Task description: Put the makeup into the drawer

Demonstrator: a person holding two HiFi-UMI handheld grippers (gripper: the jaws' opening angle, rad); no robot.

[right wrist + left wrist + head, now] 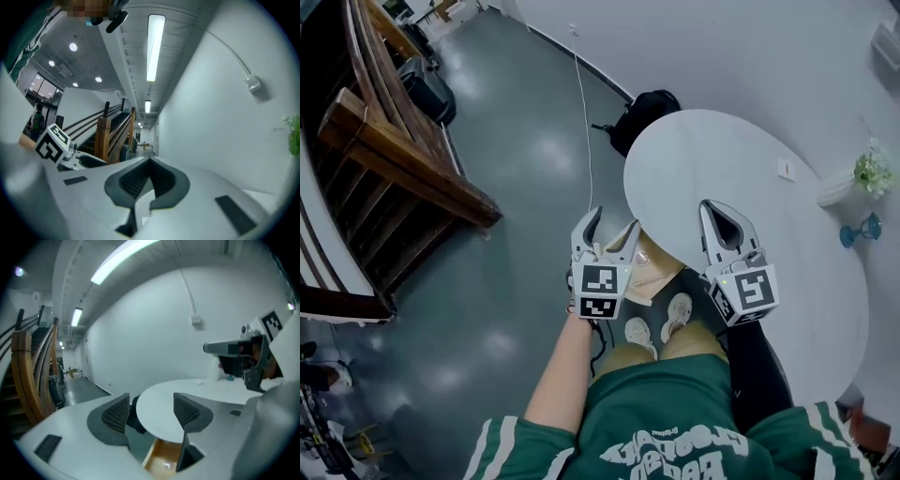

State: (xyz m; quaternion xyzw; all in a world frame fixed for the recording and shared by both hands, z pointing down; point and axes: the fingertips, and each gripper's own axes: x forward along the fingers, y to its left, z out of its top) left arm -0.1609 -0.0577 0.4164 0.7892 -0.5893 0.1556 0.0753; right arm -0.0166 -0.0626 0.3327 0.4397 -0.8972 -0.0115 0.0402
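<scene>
Drawer (649, 272) at centre frame stands open: push its front squarely. Your left gripper (614, 223) gapes wide, empty; right gripper (713, 208) pinched, empty.

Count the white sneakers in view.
2. Both stand on the grey floor between the grippers: one white sneaker nearer the left gripper, the other nearer the right gripper. None seems hidden.

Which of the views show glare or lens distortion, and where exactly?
Head view: soft glare patches on the glossy floor; left gripper view: fisheye bending, dark corners, a blown-out ceiling light; right gripper view: a bright light strip, dark corners too.
</scene>
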